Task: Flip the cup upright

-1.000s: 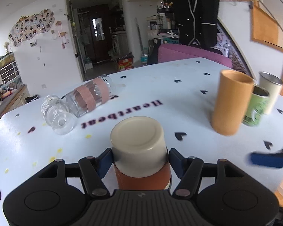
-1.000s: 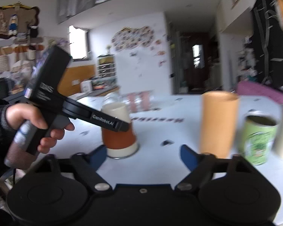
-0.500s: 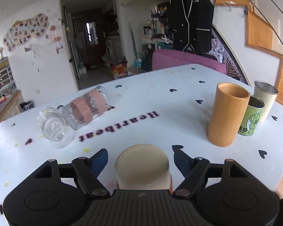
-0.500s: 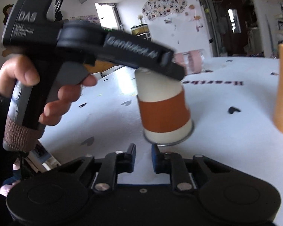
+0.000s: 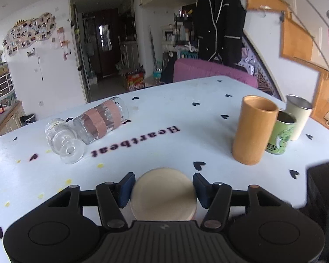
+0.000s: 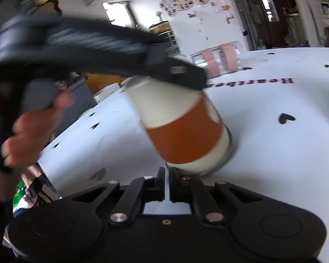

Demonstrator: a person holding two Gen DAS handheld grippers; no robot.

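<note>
A cream cup with an orange band (image 6: 182,131) stands upside down on the white table (image 5: 186,114), tilted slightly. My left gripper (image 5: 163,189) is closed around its cream base (image 5: 163,195), one blue pad on each side. In the right wrist view the left gripper (image 6: 186,76) shows from the side, gripping the cup's top end. My right gripper (image 6: 168,175) is shut and empty, low at the table just in front of the cup's rim.
Two clear glasses lie on their sides at the far left: a ribbed one (image 5: 61,140) and one with pink bands (image 5: 101,120). An upright orange tumbler (image 5: 253,129), green can (image 5: 279,135) and steel cup (image 5: 298,116) stand at the right.
The left gripper rose above the cup, opened, then closed on its base. The right gripper shut and moved in close to the cup's rim. The cup now leans.
</note>
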